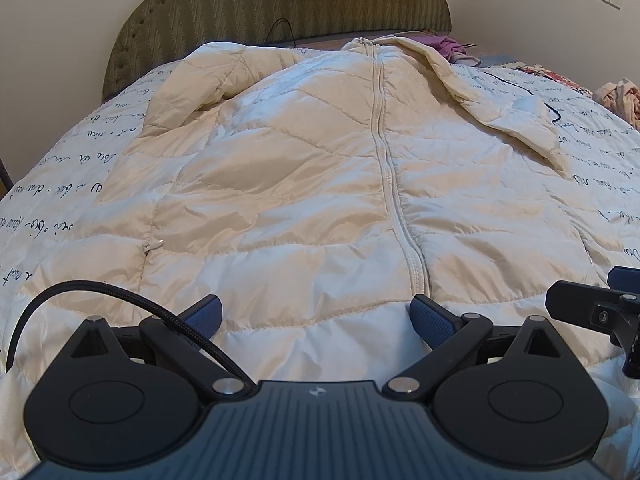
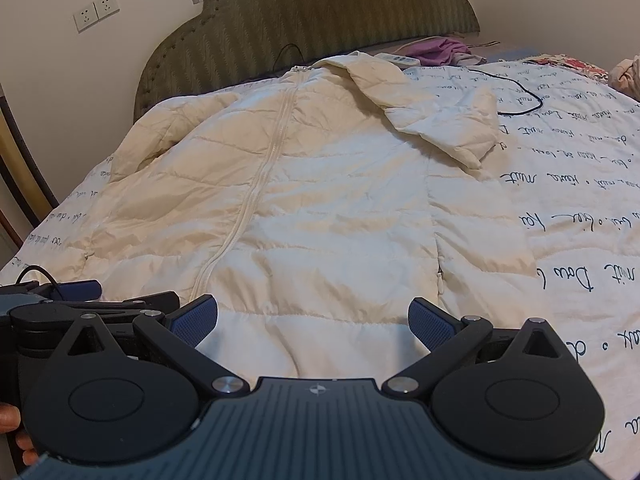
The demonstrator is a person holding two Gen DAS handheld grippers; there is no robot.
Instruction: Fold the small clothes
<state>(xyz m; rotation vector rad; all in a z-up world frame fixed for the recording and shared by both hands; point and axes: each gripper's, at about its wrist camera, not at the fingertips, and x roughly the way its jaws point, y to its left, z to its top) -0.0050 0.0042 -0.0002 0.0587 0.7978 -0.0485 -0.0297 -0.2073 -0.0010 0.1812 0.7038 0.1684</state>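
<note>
Fold not begun: both the left hand-held gripper (image 1: 316, 316) and right hand-held gripper (image 2: 313, 318) gape wide, empty, over the puffer jacket's (image 1: 304, 168) hem; next, each must pinch it.

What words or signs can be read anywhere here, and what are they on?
Bedspread: black handwriting-style script, seen upside down; only "Dou" and "mit" can be guessed, the rest is unreadable.
Hand-held gripper: a small compass-like emblem on its body, no letters.
Jacket: no label visible.
Wall sockets: no readable text.
</note>
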